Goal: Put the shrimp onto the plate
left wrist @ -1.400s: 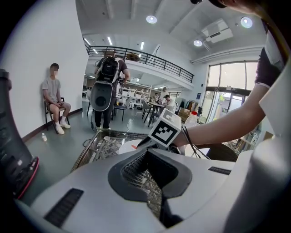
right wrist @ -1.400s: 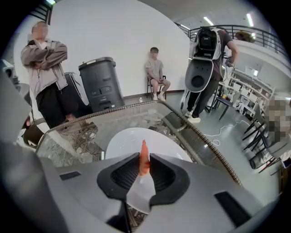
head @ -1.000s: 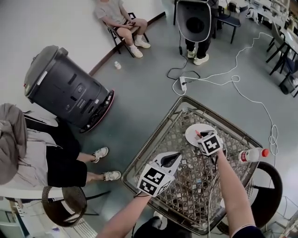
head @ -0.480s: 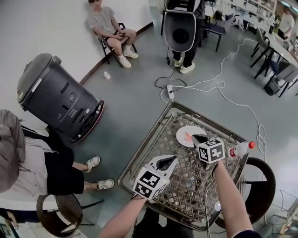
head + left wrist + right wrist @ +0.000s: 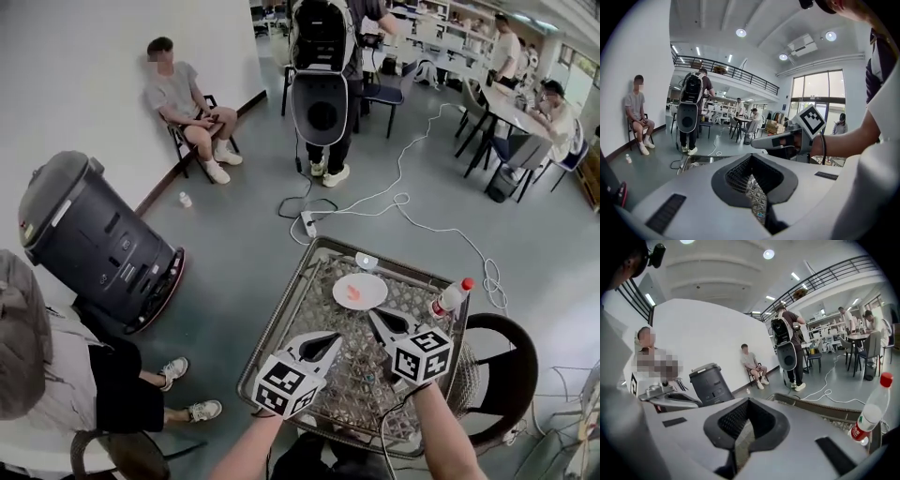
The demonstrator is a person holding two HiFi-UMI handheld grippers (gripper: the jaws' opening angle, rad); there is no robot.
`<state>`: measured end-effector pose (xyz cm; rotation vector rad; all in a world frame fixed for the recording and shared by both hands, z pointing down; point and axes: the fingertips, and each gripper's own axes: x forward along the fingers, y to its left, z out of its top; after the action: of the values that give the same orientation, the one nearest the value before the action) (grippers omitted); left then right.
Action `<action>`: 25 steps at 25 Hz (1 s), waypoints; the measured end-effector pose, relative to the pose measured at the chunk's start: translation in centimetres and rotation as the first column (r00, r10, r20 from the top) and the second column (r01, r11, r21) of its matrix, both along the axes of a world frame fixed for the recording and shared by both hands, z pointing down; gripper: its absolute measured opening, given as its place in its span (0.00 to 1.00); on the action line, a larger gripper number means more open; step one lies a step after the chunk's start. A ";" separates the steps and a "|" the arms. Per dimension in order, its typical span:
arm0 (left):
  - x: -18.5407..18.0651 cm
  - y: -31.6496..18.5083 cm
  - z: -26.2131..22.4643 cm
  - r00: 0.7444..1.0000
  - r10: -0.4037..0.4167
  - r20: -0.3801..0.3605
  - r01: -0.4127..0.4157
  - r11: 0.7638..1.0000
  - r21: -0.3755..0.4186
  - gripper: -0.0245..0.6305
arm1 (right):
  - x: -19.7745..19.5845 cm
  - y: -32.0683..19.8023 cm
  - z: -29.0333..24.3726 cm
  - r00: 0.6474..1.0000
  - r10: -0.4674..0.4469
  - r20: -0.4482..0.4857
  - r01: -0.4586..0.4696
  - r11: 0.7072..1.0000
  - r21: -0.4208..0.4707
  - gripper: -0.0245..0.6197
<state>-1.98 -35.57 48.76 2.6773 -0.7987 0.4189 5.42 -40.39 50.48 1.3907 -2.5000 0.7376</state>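
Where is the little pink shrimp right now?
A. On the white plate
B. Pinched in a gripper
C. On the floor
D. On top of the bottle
A: the pink shrimp lies on the white plate, in the head view.

There is one wire-mesh table (image 5: 305,305), one white plate (image 5: 371,285), one pink shrimp (image 5: 353,292) and two grippers, the left gripper (image 5: 335,337) and the right gripper (image 5: 373,315). Bottles number two: a red-capped bottle (image 5: 449,299) and a small bottle (image 5: 185,200) on the floor. There is also one black wheeled machine (image 5: 89,239), one power strip (image 5: 307,223), and three people nearby: a seated person (image 5: 178,98), a standing person (image 5: 323,84) and a person at the left edge (image 5: 56,375).
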 end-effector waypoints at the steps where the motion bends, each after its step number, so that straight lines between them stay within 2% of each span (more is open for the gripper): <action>1: -0.2 0.4 -0.5 1.000 0.004 -0.008 -0.004 1.000 0.000 0.05 | -0.2 0.6 -1.0 1.000 0.005 0.007 -0.005 1.000 0.017 0.04; 10: -0.8 2.4 -4.8 0.998 0.037 -0.046 -0.035 0.998 0.046 0.05 | -2.1 4.1 -8.5 1.000 0.013 0.016 -0.016 0.985 0.173 0.04; 16: 0.6 3.8 -7.1 0.995 0.072 -0.071 -0.065 0.993 0.097 0.05 | -1.6 6.0 -11.8 1.000 0.021 0.016 -0.024 0.966 0.256 0.04; 25: 1.6 4.8 -9.1 0.993 0.079 -0.083 -0.069 0.990 0.122 0.05 | -1.2 7.0 -13.7 1.000 0.003 0.021 -0.009 0.957 0.290 0.04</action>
<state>-0.34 -30.74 39.70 2.8208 -0.7220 0.2766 4.22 -33.38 36.82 1.4862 -2.7060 0.3973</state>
